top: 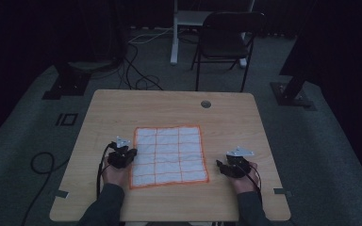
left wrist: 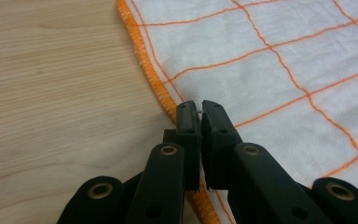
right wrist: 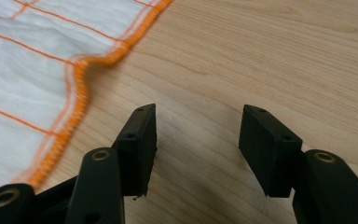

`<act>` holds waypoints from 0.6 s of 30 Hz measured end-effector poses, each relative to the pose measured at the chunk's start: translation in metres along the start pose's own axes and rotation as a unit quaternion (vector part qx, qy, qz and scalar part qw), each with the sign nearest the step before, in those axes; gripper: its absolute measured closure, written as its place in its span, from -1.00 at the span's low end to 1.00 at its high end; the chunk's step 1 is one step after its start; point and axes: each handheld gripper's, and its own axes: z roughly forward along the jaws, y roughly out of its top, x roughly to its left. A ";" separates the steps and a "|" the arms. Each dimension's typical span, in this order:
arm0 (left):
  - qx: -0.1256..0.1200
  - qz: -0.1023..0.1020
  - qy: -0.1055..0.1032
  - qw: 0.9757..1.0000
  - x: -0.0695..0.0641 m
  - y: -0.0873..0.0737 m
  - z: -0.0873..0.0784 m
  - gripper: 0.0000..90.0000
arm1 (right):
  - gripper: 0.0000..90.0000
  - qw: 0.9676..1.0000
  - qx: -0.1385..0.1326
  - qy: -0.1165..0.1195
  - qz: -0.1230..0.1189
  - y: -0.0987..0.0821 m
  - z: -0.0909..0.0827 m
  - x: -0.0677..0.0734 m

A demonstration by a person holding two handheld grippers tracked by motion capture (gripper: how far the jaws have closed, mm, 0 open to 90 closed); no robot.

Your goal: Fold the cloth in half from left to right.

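High view, centre of frame: one white cloth [top: 168, 156] with orange grid lines and an orange stitched hem, lying flat on a pale wood table [top: 122, 108], its four edges all inside the tabletop, with bare wood on every side, widest toward the top of the frame. Left gripper [top: 131, 155], at the lower left, sits at the cloth's left hem about halfway down; a hand and a dark sleeve enter from the bottom edge. Left gripper view: fingers [left wrist: 186, 130] clenched together at lower centre, a sliver of white fabric pinched between their tips, right over the orange hem that runs from the top centre down to the bottom; bare wood fills the left half, cloth the right half. Right gripper [top: 220, 165], at the lower right, rests on the table just beside the cloth's right hem, apart from it. Right gripper view: fingers [right wrist: 140, 140] released and standing wide, bare wood between them; the cloth's wavy hem lies at the upper left, near the left finger but not touching it, open table to the right. Table's far edge, top of the high view: a round grommet [top: 206, 104]; beyond it a dark chair [top: 226, 40] and cables on grey floor.
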 end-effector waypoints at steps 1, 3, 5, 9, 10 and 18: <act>0.000 -0.004 0.000 1.000 0.003 0.000 0.000 0.94 | 0.03 1.000 0.000 0.000 0.000 0.000 0.000 0.000; -0.002 -0.010 0.000 1.000 0.006 0.001 0.000 0.94 | 0.03 1.000 0.000 0.001 0.000 0.000 0.000 0.000; -0.001 -0.017 -0.002 1.000 0.008 0.002 0.001 0.94 | 0.03 1.000 0.001 0.002 -0.001 0.000 0.001 0.001; -0.011 -0.027 -0.025 0.999 0.005 0.005 -0.003 0.95 | 0.03 1.000 0.001 0.002 -0.001 0.000 0.001 0.001; -0.015 -0.026 -0.034 0.999 0.003 0.007 -0.004 0.95 | 0.03 1.000 0.001 0.002 -0.002 0.000 0.001 0.001; -0.036 -0.006 -0.086 0.996 -0.023 0.029 -0.008 0.95 | 0.03 1.000 0.003 0.004 -0.005 0.001 0.002 0.003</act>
